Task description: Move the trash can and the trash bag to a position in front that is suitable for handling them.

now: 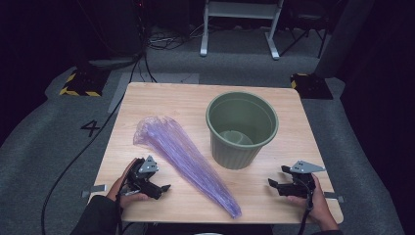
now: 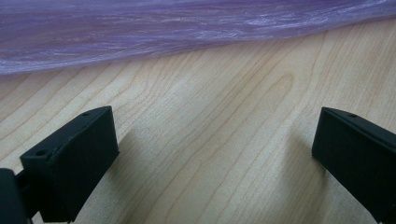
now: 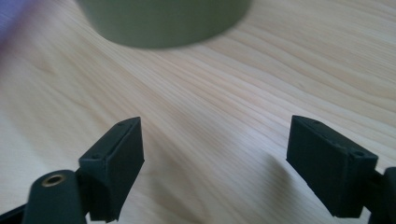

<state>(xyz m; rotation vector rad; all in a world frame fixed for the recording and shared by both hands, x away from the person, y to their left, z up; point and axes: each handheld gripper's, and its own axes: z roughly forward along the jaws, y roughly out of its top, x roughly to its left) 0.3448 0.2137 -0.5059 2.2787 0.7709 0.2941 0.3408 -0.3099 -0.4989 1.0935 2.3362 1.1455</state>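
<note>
A crumpled purple plastic bag [image 1: 183, 159] lies flat on the wooden table [image 1: 161, 98], running diagonally from the left middle to the front edge. A green ribbed bin [image 1: 241, 128] stands upright to its right. My left gripper [image 1: 165, 188] rests near the front left, just left of the bag, and stands open with nothing between its jaws. In the left gripper view the bag [image 2: 140, 32] lies just ahead of my left gripper [image 2: 212, 121]. At the front right my right gripper [image 1: 272, 184] is open and empty. It [image 3: 215, 123] points toward the base of the bin [image 3: 163, 23].
The table stands on grey carpet, with a black cable [image 1: 83, 147] trailing on the floor at the left. Yellow-and-black striped bases [image 1: 80, 83] sit beyond the far corners, and a white frame [image 1: 240, 24] stands farther back.
</note>
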